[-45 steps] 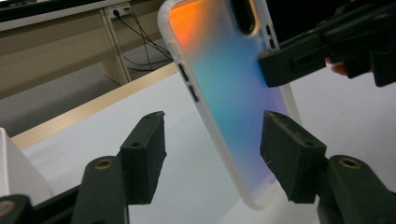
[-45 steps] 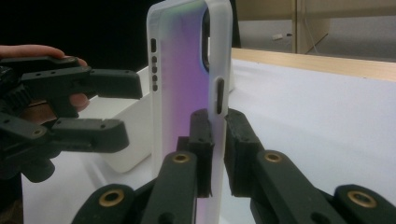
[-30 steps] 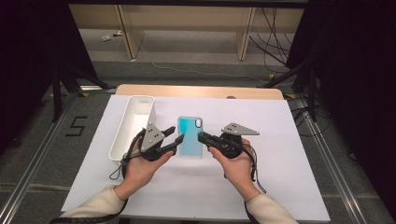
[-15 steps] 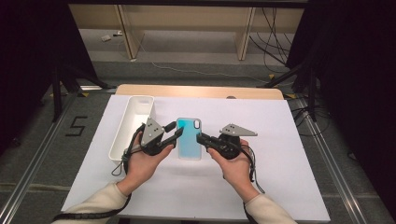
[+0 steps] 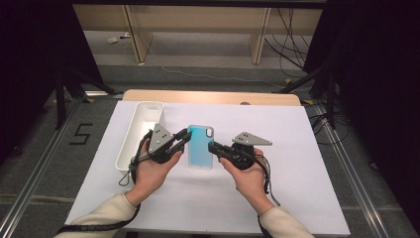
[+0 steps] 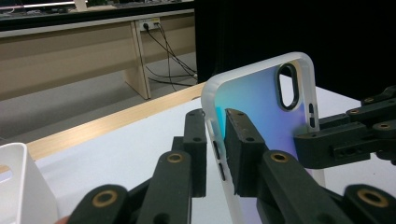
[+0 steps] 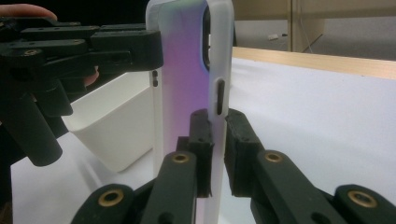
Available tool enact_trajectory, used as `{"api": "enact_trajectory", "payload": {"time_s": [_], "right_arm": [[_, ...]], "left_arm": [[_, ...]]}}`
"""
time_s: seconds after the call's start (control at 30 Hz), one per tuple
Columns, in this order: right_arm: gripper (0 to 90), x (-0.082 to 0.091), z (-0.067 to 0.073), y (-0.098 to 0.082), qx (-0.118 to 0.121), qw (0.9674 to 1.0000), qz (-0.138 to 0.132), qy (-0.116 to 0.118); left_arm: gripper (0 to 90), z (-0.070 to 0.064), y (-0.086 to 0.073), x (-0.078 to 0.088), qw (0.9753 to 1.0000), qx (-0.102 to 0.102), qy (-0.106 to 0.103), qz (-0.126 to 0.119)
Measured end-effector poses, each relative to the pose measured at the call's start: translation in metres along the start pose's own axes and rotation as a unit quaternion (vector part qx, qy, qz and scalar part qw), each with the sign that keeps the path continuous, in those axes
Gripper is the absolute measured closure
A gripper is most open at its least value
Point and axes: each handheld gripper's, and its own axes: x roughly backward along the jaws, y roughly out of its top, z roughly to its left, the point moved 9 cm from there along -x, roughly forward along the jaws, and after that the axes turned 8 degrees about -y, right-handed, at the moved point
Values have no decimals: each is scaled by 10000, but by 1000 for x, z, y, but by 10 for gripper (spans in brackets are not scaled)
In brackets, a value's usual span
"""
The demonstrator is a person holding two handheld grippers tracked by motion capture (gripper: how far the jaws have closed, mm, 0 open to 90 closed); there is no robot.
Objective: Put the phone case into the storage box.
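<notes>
While its lower end is cut off, the phone case [image 6: 275, 102] is pinched by left claw [image 6: 215, 140] and right claw [image 7: 217, 135].

Wooden table [image 5: 210, 96] covered by a white sheet [image 5: 297, 163], long white rectangular plastic bin [image 5: 139, 130] lying on the sheet near the tabletop's far-left corner

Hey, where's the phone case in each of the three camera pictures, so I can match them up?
High view: the phone case sits at table centre, held between the two grippers.
Left gripper view: right of centre, upright, its edge clamped in the left gripper.
Right gripper view: centre, upright, its edge clamped in the right gripper.
Shared landmark: the white bin, left of the case in the high view.
</notes>
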Motion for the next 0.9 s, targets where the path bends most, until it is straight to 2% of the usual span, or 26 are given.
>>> {"api": "enact_trajectory", "payload": {"time_s": [0.1,0.13,0.17,0.2,0.3,0.33,0.47,0.53,0.57,0.6,0.63,0.67,0.7,0.9], "right_arm": [[829,0,2,-2,-25,10000,91,30],[829,-1,1,-2,48,10000,58,-17],[828,0,3,-3,-5,10000,94,30],[828,0,3,-3,23,9999,122,6],[827,-2,2,-3,138,9999,68,-28],[827,-2,4,-4,55,9999,116,-30],[826,-3,6,-4,90,9999,95,-3],[824,-2,6,-4,135,9998,125,-8],[823,-3,4,-2,289,9996,10,-52],[822,-2,7,-4,176,9998,124,-9],[821,-3,8,-3,168,9998,92,10],[819,-3,8,-4,186,9998,116,-39],[818,-3,9,-4,180,9998,109,28],[769,-6,10,-6,234,9996,145,51]], "left_arm": [[804,0,1,1,10000,-10,5,-12],[811,0,1,1,10000,-13,-1,-25],[818,-1,1,2,10000,20,9,-41],[824,-2,0,3,9999,152,46,1],[843,-3,2,4,9998,169,55,-46],[847,-3,2,4,9998,164,72,-51],[859,-4,4,4,9997,156,154,-116],[863,-4,5,4,9997,145,183,-123],[865,-4,5,4,9996,152,194,-124],[867,-4,5,4,9996,146,211,-128],[869,-4,5,4,9995,136,233,-133],[870,-3,5,4,9995,114,254,-131],[870,-3,5,4,9995,106,268,-126],[875,-1,3,4,9992,4,390,-64]]}}
